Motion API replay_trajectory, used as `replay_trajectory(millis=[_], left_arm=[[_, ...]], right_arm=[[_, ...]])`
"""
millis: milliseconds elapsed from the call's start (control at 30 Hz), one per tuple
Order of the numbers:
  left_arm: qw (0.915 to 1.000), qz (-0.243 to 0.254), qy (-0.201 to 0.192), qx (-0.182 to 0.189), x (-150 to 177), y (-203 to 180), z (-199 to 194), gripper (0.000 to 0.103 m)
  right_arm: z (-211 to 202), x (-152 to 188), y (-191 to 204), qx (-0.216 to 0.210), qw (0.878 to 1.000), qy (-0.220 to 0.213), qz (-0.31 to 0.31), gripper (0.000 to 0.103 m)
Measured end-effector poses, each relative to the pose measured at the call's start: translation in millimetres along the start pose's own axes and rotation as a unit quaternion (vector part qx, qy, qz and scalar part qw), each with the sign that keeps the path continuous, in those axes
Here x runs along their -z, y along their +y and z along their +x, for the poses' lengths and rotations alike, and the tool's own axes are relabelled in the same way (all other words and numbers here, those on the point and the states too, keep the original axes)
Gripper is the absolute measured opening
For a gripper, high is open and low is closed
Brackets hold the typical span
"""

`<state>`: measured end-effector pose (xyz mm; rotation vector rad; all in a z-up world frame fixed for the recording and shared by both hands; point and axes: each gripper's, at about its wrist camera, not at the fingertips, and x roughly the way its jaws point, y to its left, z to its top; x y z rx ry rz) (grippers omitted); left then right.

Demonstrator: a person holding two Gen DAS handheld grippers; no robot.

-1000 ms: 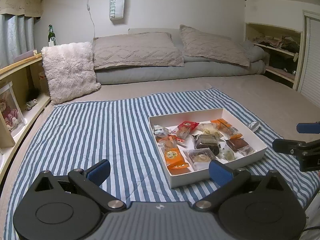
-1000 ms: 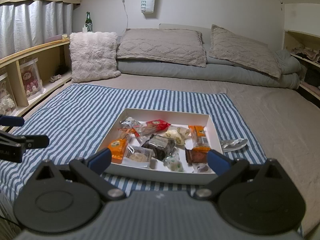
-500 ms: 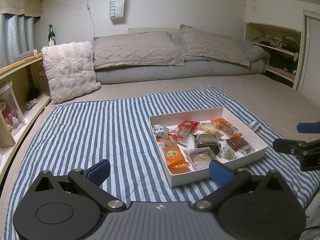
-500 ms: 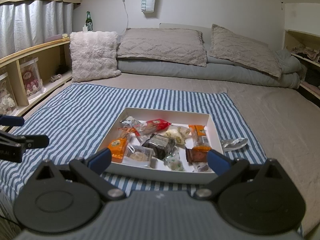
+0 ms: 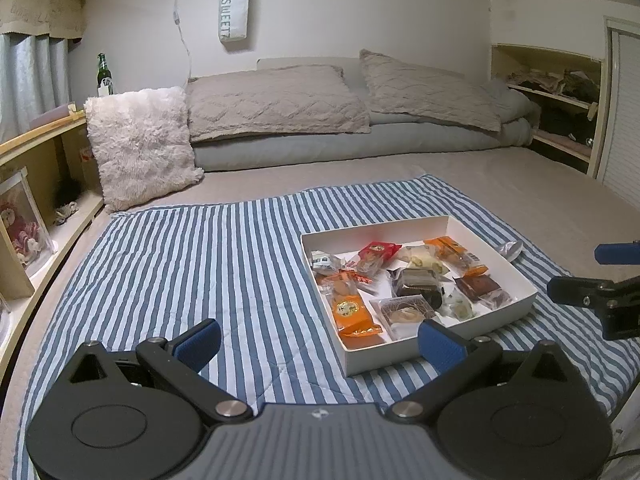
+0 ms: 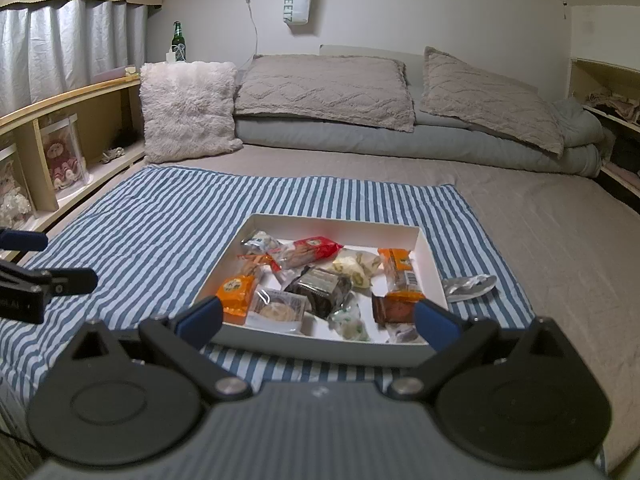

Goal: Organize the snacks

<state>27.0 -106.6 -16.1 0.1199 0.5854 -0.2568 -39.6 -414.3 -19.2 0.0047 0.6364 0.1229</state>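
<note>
A bed (image 6: pixel 560 248) fills both views, its far end stacked with pillows (image 6: pixel 324 88) over a folded duvet (image 6: pixel 400 140), with a fluffy cushion (image 6: pixel 186 110) leaning at the left. A striped blanket (image 5: pixel 200 272) lies across the near half of the bed; its near edge is hidden behind the gripper bodies. On the blanket's right part sits a white box (image 6: pixel 430 252), open on top, holding the snacks in a loose heap. Its near wall hides the bottoms of the front packets.

The left gripper (image 5: pixel 318 340) hovers over the blanket left of the box, fingers spread wide with nothing between them; its right finger (image 5: pixel 440 344) overlaps the box's near corner in view, and contact cannot be judged. The right gripper (image 6: pixel 316 318) hangs at the box's near side, fingers likewise wide apart and empty, each tip covering a front corner.

In the box: an orange packet (image 6: pixel 236 293), a dark brownie pack (image 6: pixel 320 289), a red packet (image 6: pixel 314 249), a second orange packet (image 6: pixel 398 266) with a barcode, a clear cookie pack (image 6: pixel 278 309), a pale wrapped sweet (image 6: pixel 356 264). Labels are too small to read. A small brown pack (image 6: pixel 396 309) is half covered by the right finger. Just outside the box's right wall lies a silver wrapper (image 6: pixel 470 283) on the blanket. A green bottle (image 6: pixel 178 38) stands behind the cushion, its base hidden.
</note>
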Motion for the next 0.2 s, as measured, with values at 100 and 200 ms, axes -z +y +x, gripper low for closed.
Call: replay_trajectory(millis=[100, 200], left_arm=[[1.0, -0.001, 0.001, 0.0, -0.5, -0.7, -0.2, 0.103], [1.0, -0.003, 0.002, 0.0, -0.9, -1.0, -0.3, 0.103]], right_arm=[[0.6, 0.7, -1.2, -0.002, 1.0, 0.0, 0.0, 0.103], [0.9, 0.8, -1.7, -0.003, 1.0, 0.0, -0.001, 0.103]])
